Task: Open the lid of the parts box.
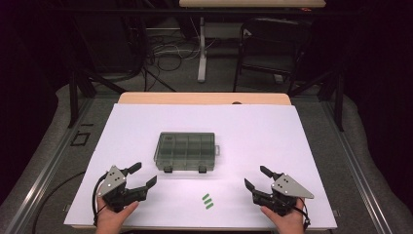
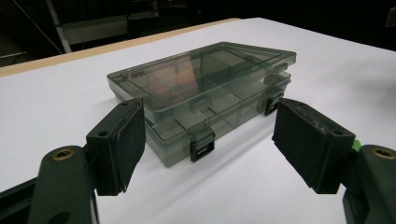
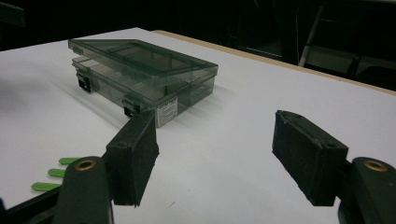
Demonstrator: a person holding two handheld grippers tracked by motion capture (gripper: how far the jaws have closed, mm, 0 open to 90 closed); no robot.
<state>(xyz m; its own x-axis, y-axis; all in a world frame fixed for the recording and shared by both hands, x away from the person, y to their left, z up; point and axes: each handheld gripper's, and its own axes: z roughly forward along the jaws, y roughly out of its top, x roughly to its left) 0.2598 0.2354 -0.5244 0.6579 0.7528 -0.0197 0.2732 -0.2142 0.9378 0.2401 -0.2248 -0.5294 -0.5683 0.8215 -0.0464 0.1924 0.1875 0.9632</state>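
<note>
In the high view a smoky, see-through compartment box (image 1: 186,151) lies flat near the middle of the white counter (image 1: 272,131), its two dark latches (image 1: 167,169) on the edge that faces the person, and three small green strips (image 1: 208,201) lie on the sheet nearer the front edge. The left hand-held gripper (image 1: 144,174) and the right hand-held gripper (image 1: 256,177) rest well apart from the box on either side, both with jaws spread wide and nothing between them. Since the box sits loose on a smooth sheet, a one-sided push would probably just skate or spin it away instead of releasing anything. In the left gripper view the box (image 2: 205,95) stands ahead of the wide jaws, and the lid looks slightly lifted off the base; the near latch (image 2: 202,145) is small and low, so a broad pad (image 2: 128,140) could easily miss it, slip off, or press the lid down rather than free the catch. In the right gripper view the box (image 3: 144,74) sits off to the left, outside the gap between the spread jaws, so a straight approach from here would pass beside it or clip its labelled corner (image 3: 166,111). I judge the thin plastic could also flex or pop open suddenly if squeezed hard across the lid.
</note>
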